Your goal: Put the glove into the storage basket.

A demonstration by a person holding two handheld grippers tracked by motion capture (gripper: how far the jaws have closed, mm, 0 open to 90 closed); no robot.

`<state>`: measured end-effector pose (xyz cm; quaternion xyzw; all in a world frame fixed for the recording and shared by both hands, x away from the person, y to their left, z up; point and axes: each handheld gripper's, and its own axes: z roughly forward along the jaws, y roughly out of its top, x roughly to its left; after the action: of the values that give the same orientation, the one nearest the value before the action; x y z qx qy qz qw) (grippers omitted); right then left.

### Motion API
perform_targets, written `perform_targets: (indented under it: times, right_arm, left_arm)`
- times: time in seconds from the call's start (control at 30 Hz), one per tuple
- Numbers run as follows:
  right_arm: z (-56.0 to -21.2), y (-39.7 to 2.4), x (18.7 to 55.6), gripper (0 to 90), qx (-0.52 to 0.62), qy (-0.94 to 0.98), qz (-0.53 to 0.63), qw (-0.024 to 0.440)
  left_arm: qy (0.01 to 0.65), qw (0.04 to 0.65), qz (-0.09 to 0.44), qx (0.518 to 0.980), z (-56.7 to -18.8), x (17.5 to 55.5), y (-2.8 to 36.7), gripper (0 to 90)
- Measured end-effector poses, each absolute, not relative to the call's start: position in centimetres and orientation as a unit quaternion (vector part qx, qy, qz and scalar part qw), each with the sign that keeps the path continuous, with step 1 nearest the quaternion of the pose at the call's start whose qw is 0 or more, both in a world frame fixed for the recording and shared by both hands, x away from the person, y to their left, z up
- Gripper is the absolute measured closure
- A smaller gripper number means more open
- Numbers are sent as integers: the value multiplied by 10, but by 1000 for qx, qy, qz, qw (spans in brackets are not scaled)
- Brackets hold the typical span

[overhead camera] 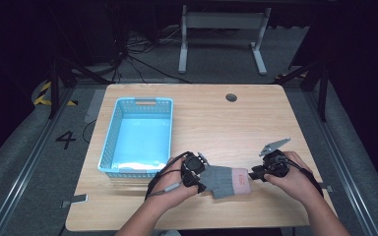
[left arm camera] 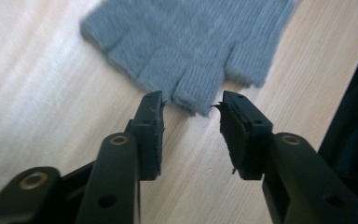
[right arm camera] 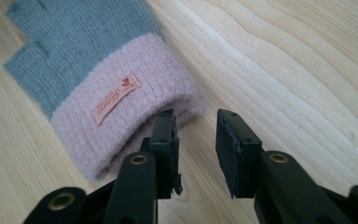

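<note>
A grey knitted fingerless glove (overhead camera: 225, 180) with a pink cuff (right arm camera: 121, 112) lies flat near the table's front edge. An orange label (right arm camera: 116, 99) is sewn on the cuff. My left gripper (overhead camera: 202, 173) sits at the glove's finger end, open, its black jaws just short of the grey finger stubs (left arm camera: 193, 93). My right gripper (overhead camera: 254, 174) is at the cuff end, also open, with one jaw against the cuff's edge and nothing between the jaws (right arm camera: 196, 135).
A light blue plastic basket (overhead camera: 139, 135) stands on the left half of the wooden table (overhead camera: 256, 123), just behind my left hand. A round cable hole (overhead camera: 231, 97) marks the far edge. Table legs and cables lie on the floor beyond.
</note>
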<state>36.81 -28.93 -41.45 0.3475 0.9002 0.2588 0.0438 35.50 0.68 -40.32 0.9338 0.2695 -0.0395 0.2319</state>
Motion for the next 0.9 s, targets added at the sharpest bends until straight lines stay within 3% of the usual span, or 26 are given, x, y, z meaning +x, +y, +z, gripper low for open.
perform_targets:
  times: [0.17,0.53,0.73,0.9]
  right_arm:
    - [-407,-298,362,596,362,887,280,62]
    - [-404,-317,357,553,398,866,292,83]
    - [-403,-329,355,547,416,856,296,85]
    - [-404,-337,355,547,427,850,298,84]
  left_arm:
    - [258,265,-18,929,-386,353,8,560]
    - [275,336,5,901,-374,357,2,512]
    - [274,339,8,900,-380,367,-1,469]
    - [234,340,17,911,-389,368,-13,452]
